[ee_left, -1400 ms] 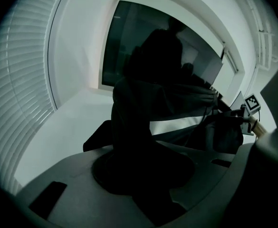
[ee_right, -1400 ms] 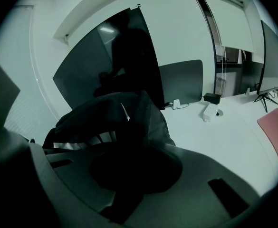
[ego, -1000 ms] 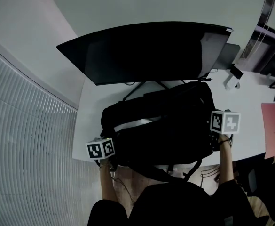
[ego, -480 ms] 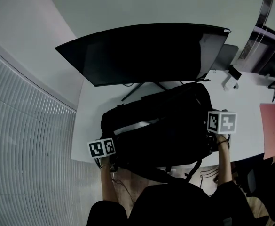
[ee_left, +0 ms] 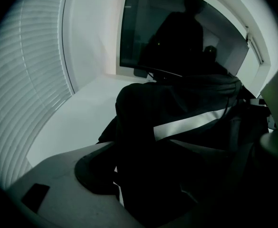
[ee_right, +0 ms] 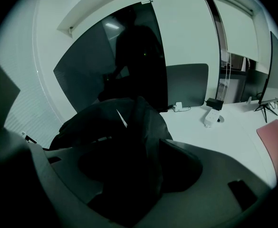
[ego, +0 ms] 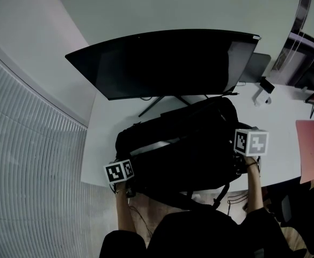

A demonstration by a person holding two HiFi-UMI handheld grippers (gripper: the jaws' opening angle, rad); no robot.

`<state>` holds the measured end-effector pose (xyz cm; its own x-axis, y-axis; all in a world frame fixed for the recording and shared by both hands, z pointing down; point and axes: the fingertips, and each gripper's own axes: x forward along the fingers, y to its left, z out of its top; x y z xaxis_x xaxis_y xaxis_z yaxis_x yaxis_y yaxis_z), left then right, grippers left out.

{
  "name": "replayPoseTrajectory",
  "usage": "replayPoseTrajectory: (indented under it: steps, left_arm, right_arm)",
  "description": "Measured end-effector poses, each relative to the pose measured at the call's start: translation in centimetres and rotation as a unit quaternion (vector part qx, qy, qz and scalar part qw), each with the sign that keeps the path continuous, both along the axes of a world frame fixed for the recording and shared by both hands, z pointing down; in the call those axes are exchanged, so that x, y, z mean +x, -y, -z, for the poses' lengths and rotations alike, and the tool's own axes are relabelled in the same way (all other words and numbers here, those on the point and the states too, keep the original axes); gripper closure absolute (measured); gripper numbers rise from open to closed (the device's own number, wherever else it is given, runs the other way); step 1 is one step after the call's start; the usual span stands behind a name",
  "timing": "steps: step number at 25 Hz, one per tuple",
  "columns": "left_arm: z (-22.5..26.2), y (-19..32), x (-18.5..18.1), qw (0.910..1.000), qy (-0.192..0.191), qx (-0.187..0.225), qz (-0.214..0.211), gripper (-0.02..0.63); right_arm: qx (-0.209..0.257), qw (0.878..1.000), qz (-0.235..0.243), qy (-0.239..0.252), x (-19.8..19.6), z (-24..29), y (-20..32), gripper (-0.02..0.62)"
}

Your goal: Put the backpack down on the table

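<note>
A black backpack (ego: 183, 144) with a pale reflective stripe lies on its side on the white table (ego: 100, 138), its straps hanging over the near edge. My left gripper (ego: 125, 177) is at the bag's near left corner and my right gripper (ego: 241, 163) at its right end. In the left gripper view the backpack (ee_left: 186, 108) fills the space between the jaws of the left gripper (ee_left: 172, 175), which are opening. In the right gripper view a fold of the backpack (ee_right: 134, 127) stands between the opening jaws of the right gripper (ee_right: 129, 175), with gaps at both sides.
A wide curved monitor (ego: 167, 61) on a thin-legged stand sits right behind the bag. A grey screen (ego: 253, 66) and a white plug adapter (ego: 263, 95) lie at the back right, a pink sheet (ego: 309, 149) at the far right. Ribbed blinds (ego: 28, 171) run along the left.
Both marker cubes have edged slightly inward toward the backpack. The backpack stays lying on the table in nearly the same place.
</note>
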<state>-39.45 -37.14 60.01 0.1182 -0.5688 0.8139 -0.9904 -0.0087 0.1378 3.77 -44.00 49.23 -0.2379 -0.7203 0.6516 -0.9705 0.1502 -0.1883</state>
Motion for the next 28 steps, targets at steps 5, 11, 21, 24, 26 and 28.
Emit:
replayPoseTrajectory:
  steps: [5, 11, 21, 24, 26, 28]
  left_arm:
    - [2.2, -0.1, -1.1, 0.9981, 0.037, 0.043, 0.021, 0.298]
    - [5.2, -0.5, -1.3, 0.9935, 0.056, 0.094, 0.03, 0.366]
    - [9.8, -1.5, 0.6, 0.9805, 0.077, 0.181, 0.011, 0.578]
    - [11.3, -1.7, 1.7, 0.9757, 0.072, 0.207, -0.007, 0.584]
    - [12.3, -1.8, 2.3, 0.9725, 0.07, 0.222, -0.013, 0.588]
    - [13.5, -1.8, 2.9, 0.9682, 0.067, 0.24, -0.018, 0.589]
  right_arm:
    - [0.038, 0.999, -0.001, -0.004, 0.5, 1.6, -0.1, 0.365]
    - [0.087, 0.996, 0.0, -0.012, 0.5, 3.9, -0.7, 0.367]
    - [0.176, 0.981, 0.021, -0.084, 0.2, 8.0, -1.9, 0.568]
    - [0.198, 0.976, 0.03, -0.081, -0.4, 9.0, -2.3, 0.577]
    - [0.213, 0.973, 0.037, -0.077, -0.8, 9.6, -2.5, 0.58]
    - [0.228, 0.97, 0.044, -0.067, -1.2, 10.3, -2.8, 0.581]
